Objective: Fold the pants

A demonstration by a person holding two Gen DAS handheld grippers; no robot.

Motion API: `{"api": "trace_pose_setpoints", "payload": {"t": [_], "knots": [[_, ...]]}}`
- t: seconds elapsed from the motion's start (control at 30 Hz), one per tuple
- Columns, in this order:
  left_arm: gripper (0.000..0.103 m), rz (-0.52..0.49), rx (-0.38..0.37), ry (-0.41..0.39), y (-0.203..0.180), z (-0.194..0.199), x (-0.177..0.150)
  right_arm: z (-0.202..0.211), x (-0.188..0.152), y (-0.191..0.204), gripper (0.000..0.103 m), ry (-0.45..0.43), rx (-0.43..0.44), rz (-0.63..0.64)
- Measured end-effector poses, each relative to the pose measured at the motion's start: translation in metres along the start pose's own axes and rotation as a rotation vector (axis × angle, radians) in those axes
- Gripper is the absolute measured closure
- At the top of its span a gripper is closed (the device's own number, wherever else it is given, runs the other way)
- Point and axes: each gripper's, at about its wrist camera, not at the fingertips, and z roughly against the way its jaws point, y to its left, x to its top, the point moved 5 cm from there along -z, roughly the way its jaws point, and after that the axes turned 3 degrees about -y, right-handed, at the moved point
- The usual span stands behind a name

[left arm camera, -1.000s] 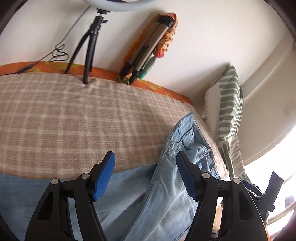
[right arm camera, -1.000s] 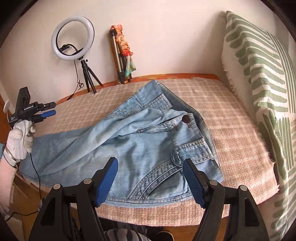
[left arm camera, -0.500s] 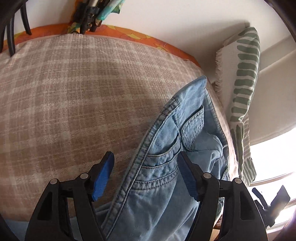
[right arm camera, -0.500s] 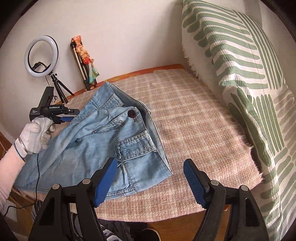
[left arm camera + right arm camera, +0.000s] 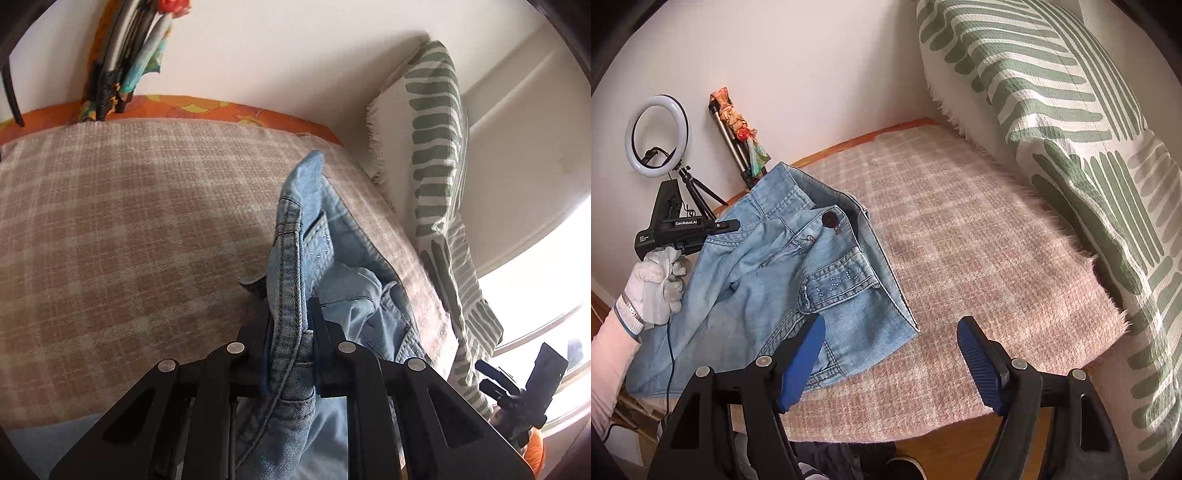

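Note:
Light blue denim pants (image 5: 783,273) lie rumpled on the plaid bedcover (image 5: 979,236), waist end toward the right, with a brown button (image 5: 830,220) showing. My left gripper (image 5: 290,325) is shut on the waistband of the pants (image 5: 291,258), which stands up between its jaws. In the right wrist view the left gripper (image 5: 713,227) shows at the far side of the pants, held by a white-gloved hand (image 5: 659,280). My right gripper (image 5: 890,354) is open and empty, just above the near edge of the bed, its left finger (image 5: 801,365) over the near corner of the pants.
A green-striped white pillow (image 5: 1071,122) leans along the right side. A ring light on a tripod (image 5: 657,136) and a folded tripod with a colourful cloth (image 5: 738,136) stand by the back wall. The bed's near edge drops to a wooden floor (image 5: 942,458).
My left gripper has closed on the waistband of the pants, which now stands up between its jaws. My right gripper has swung a little to the right and stays open.

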Motion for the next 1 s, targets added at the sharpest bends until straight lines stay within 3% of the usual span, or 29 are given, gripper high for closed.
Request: {"api": "trace_pose_setpoints", "payload": {"t": [0.2, 0.23, 0.4, 0.6, 0.93, 1.0], "knots": [[0.091, -0.315, -0.042, 0.032, -0.094, 0.017, -0.043, 0.001, 0.006, 0.001, 0.026, -0.029, 0.028, -0.043], [0.096, -0.352, -0.051, 0.052, -0.105, 0.014, -0.055, 0.001, 0.005, 0.000, 0.026, -0.032, 0.032, -0.051], [0.097, -0.466, -0.069, 0.202, -0.128, -0.014, -0.115, -0.001, 0.006, -0.011, 0.026, -0.052, 0.123, -0.164], [0.097, -0.467, -0.045, 0.265, -0.123, -0.038, -0.139, -0.008, 0.014, -0.019, 0.026, -0.047, 0.237, -0.252], [0.097, -0.499, -0.034, 0.252, -0.143, -0.038, -0.150, -0.061, -0.003, -0.032, 0.026, 0.120, 0.120, -0.245], [0.097, -0.524, -0.031, 0.250, -0.146, -0.040, -0.153, -0.059, -0.010, -0.032, 0.029, 0.150, 0.140, -0.272]]}}
